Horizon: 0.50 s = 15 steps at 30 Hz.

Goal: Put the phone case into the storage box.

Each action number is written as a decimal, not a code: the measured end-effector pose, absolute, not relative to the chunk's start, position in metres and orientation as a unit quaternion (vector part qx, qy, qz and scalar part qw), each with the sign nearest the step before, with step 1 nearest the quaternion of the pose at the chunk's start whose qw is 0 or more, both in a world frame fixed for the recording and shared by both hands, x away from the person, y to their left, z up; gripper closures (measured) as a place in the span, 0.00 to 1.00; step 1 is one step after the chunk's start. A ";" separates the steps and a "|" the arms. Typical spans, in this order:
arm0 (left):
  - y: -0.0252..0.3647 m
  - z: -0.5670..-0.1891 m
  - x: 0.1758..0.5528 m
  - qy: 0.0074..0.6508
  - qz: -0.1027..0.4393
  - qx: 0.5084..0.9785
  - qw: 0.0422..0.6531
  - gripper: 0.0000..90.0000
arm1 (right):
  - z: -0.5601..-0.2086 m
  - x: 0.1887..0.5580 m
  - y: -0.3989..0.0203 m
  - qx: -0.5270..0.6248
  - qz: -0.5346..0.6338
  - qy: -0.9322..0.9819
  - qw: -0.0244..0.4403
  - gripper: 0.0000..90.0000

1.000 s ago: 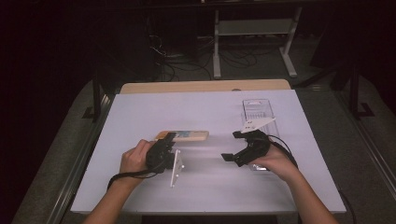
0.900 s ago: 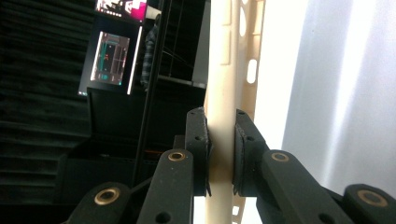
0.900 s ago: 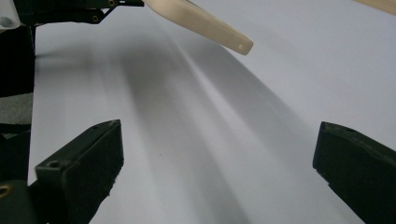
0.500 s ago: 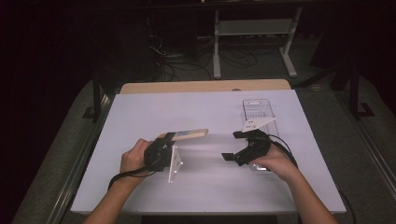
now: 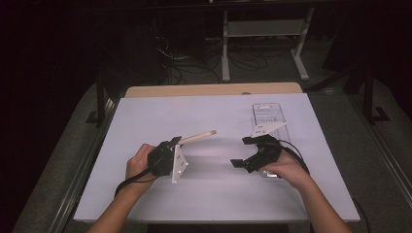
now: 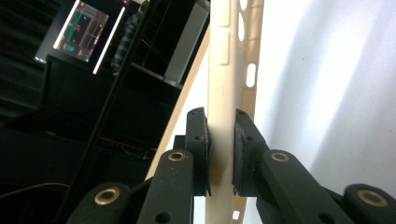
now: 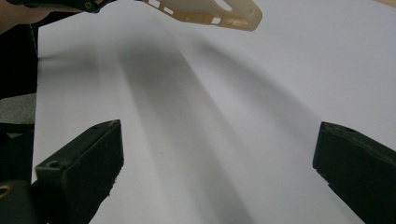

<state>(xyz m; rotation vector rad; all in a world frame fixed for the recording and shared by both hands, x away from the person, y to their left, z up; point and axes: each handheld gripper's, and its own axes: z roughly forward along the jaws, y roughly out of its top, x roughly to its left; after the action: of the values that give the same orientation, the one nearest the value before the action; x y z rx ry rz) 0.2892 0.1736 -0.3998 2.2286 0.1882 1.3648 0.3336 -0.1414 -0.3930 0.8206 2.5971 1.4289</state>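
Phone case: since a second ago I have lifted it off the counter, left tongs clamped on its edge, free end toward two o'clock; right tongs wide and empty at three o'clock, ready for transfer.

Top end of the cream phone case, beyond the left gripper view's upper edge.
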 end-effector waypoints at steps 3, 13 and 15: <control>0.175 -0.398 0.290 0.076 0.496 0.824 0.264 0.88 | -0.393 0.334 -0.141 0.266 0.464 0.844 0.032 0.02; 0.179 -0.394 0.294 0.100 0.473 0.829 0.282 0.88 | -0.393 0.334 -0.141 0.266 0.462 0.846 0.029 0.02; 0.180 -0.394 0.294 0.107 0.466 0.830 0.287 0.88 | -0.393 0.334 -0.141 0.266 0.461 0.846 0.030 0.02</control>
<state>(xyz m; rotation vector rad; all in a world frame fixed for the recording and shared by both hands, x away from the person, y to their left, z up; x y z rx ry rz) 0.2939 0.1797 -0.3942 2.2179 0.2850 1.2459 0.3340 -0.1412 -0.3933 0.8202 2.6085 1.4230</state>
